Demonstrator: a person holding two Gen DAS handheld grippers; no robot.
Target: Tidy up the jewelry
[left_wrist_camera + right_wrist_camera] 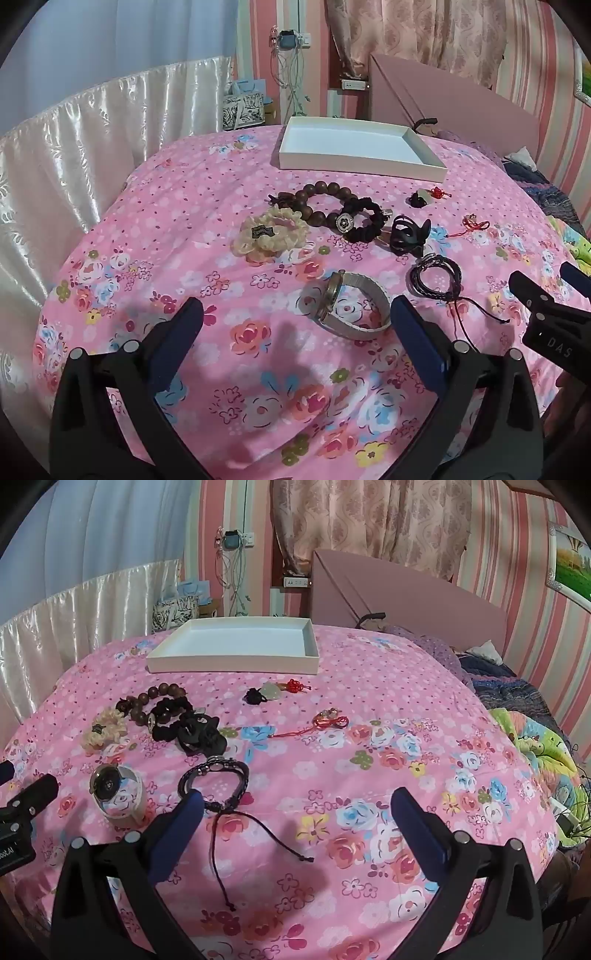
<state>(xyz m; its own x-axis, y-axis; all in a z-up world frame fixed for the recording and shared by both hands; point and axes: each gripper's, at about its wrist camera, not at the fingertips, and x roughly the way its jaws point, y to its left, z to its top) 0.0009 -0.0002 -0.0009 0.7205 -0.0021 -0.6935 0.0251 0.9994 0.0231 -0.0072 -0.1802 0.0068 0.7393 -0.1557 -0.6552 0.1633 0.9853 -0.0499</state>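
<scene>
Jewelry lies on a pink floral bedspread (184,206). A silver watch (347,310) lies just ahead of my open, empty left gripper (295,325), near its right finger. Behind it are a cream scrunchie (271,234), a brown bead bracelet (317,203), a black scrunchie (364,221), a black hair claw (408,238) and a black cord bracelet (436,277). A white empty tray (354,147) sits at the back. My right gripper (295,805) is open and empty; the cord bracelet (218,779) lies by its left finger. A jade pendant (271,692) and a red charm (328,720) lie further back.
The right gripper shows at the right edge of the left wrist view (546,310); the left gripper shows at the left edge of the right wrist view (22,805). A pink headboard (406,590) and crumpled blankets (535,731) are to the right. A satin curtain (74,147) hangs left.
</scene>
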